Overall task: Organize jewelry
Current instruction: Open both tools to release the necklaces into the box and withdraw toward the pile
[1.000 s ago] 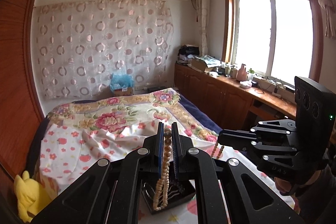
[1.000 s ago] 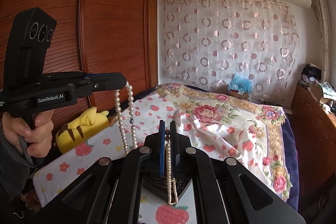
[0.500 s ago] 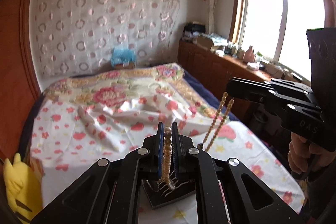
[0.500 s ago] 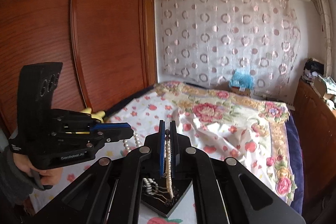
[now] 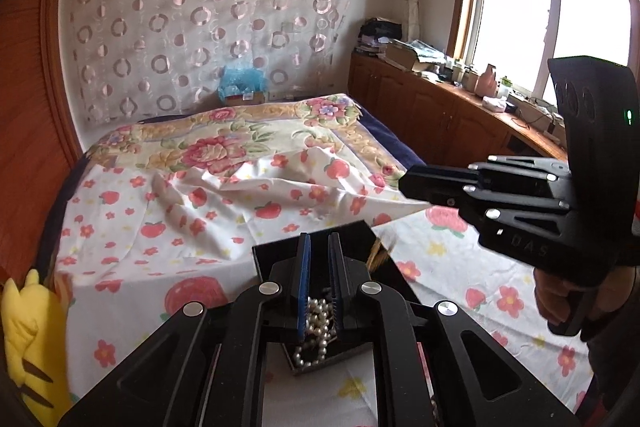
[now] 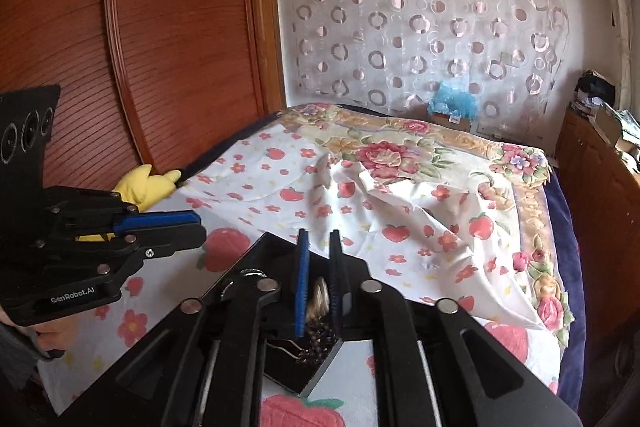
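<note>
the bed point(image 5: 168, 227) carries a flowered sheet point(image 6: 304, 187), black tray point(image 5: 276, 255) and yellow plush point(image 6: 148, 183).

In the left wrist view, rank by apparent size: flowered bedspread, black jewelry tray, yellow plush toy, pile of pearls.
1. Flowered bedspread
2. Black jewelry tray, partly hidden by the gripper
3. Yellow plush toy, cut off at the frame edge, so unsure against the tray
4. Pile of pearls

Your left gripper point(image 5: 319, 267) hides most of the black tray point(image 5: 276, 253); the falling bead strand point(image 6: 319, 297) blurs.
</note>
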### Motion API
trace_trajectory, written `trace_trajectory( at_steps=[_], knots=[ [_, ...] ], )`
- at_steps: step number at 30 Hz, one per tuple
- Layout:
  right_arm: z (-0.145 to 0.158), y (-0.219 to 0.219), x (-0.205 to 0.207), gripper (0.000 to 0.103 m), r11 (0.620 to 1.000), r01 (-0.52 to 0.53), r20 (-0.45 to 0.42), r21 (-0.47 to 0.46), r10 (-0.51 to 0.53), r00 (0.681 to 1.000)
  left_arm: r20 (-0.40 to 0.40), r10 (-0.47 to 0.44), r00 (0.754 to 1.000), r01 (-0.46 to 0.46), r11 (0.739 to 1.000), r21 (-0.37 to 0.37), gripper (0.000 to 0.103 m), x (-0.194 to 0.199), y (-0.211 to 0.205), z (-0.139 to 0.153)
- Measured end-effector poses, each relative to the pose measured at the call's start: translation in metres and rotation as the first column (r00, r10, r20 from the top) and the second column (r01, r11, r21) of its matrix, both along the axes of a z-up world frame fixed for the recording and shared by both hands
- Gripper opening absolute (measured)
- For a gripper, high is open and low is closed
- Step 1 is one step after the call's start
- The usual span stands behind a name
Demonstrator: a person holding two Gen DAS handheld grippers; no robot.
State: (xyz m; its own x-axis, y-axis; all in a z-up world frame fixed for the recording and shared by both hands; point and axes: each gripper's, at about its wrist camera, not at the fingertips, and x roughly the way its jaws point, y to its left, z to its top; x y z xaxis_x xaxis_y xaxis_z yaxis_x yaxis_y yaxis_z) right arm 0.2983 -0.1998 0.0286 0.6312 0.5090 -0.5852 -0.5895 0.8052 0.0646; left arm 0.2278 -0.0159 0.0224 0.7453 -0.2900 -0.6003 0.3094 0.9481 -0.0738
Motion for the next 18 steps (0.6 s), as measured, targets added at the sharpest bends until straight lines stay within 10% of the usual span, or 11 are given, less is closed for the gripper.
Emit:
trace_trajectory(
  at_steps=[18],
  knots=[
    [-0.037,-0.033,-0.087,0.017,0.999,0.011,-0.051,-0.034,-0.013,0.999,-0.051,0.034,0.998,-0.031,0.998,0.057,0.026,-0.072,0.014,-0.041]
  ],
)
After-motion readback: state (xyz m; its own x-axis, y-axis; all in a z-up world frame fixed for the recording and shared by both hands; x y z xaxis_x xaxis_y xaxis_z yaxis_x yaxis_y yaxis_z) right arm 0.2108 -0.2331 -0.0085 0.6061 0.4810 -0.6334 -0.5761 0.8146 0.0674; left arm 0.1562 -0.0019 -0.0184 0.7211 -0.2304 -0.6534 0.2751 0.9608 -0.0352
